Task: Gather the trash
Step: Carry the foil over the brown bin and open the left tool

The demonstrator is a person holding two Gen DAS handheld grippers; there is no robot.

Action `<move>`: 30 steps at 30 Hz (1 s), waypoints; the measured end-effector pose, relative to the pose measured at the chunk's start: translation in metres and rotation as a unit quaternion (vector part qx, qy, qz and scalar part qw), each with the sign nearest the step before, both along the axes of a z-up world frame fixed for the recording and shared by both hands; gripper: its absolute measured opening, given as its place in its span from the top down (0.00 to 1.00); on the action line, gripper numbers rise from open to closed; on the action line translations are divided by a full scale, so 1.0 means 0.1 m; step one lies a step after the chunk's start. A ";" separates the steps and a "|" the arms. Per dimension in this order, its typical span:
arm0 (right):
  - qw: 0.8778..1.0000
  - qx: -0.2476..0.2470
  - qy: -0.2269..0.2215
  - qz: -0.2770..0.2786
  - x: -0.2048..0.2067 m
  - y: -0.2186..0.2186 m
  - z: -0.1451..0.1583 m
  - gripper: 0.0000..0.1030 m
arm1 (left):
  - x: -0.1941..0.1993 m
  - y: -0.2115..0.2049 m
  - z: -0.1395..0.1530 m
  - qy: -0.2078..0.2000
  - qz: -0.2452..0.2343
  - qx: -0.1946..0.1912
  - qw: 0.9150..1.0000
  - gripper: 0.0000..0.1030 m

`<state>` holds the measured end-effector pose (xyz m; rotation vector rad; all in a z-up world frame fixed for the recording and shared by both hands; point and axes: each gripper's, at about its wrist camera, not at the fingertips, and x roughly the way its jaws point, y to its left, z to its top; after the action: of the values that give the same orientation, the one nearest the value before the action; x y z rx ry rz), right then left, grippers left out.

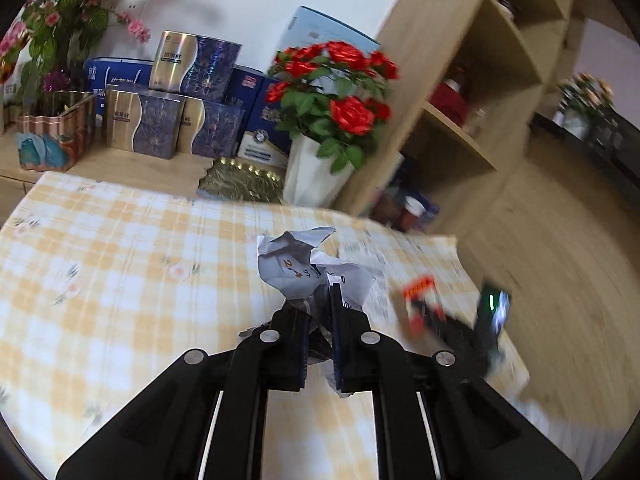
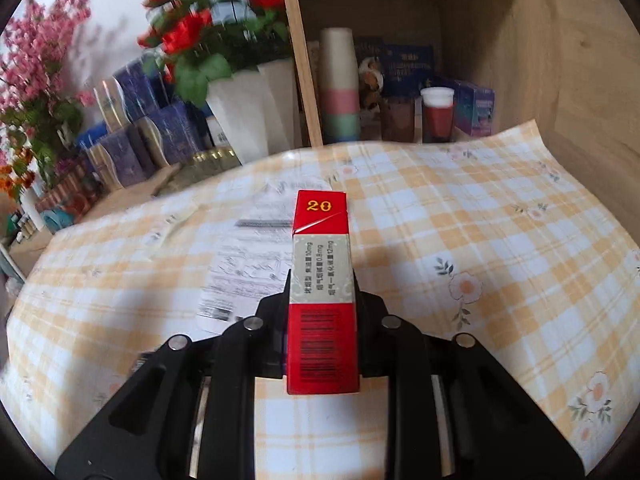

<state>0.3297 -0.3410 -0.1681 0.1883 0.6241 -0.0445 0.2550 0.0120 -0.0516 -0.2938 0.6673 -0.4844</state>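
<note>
A crumpled ball of printed white paper [image 1: 296, 264] is pinched in my left gripper [image 1: 320, 300], whose jaws are shut on it above the yellow-checked tablecloth [image 1: 100, 260]. In the right wrist view my right gripper [image 2: 322, 280] is shut on a red cigarette box [image 2: 322, 248], held lengthwise with its barcode end toward the camera. A flat printed sheet of paper [image 2: 244, 260] lies on the tablecloth [image 2: 480, 240] just left of the box. The left wrist view shows the red box [image 1: 420, 304] again, blurred, at the table's right edge.
Red roses in a white vase [image 1: 320, 176] and stacked blue and gold boxes [image 1: 172, 120] stand behind the table. A wooden shelf unit [image 1: 480, 80] rises at the right. Its lowest bay holds stacked cups [image 2: 340, 84] and jars [image 2: 438, 114].
</note>
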 end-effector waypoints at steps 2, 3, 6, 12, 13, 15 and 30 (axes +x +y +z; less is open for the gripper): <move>0.999 0.015 -0.024 0.019 -0.19 0.03 0.19 0.76 | -0.27 0.08 0.00 0.002 -0.010 0.010 1.000 0.91; 0.999 0.019 -0.032 0.029 -0.29 0.06 0.26 0.76 | -0.40 0.12 -0.02 0.001 -0.014 0.013 1.000 0.91; 0.996 0.030 -0.052 0.062 -0.69 0.18 0.46 0.76 | -0.87 0.24 -0.09 0.008 -0.033 0.001 0.999 0.91; 0.992 0.039 -0.054 0.107 -1.52 0.43 0.60 0.76 | -1.53 0.24 -0.28 0.009 -0.077 -0.018 0.997 0.91; 0.991 0.043 -0.054 0.112 -1.65 0.45 0.61 0.76 | -1.62 0.20 -0.31 0.007 -0.082 -0.014 0.996 0.91; 0.990 0.044 -0.051 0.122 -1.94 0.50 0.60 0.76 | -1.79 0.12 -0.35 0.002 -0.098 -0.002 0.995 0.91; 0.994 0.041 -0.009 0.105 -3.39 0.37 0.11 0.76 | -2.55 -0.36 -1.11 0.061 -0.207 0.073 0.974 0.91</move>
<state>-0.0093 -0.3038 -0.1569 0.2011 0.6244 0.1855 0.0003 -0.0237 -0.1630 -0.0425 0.8861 -0.8162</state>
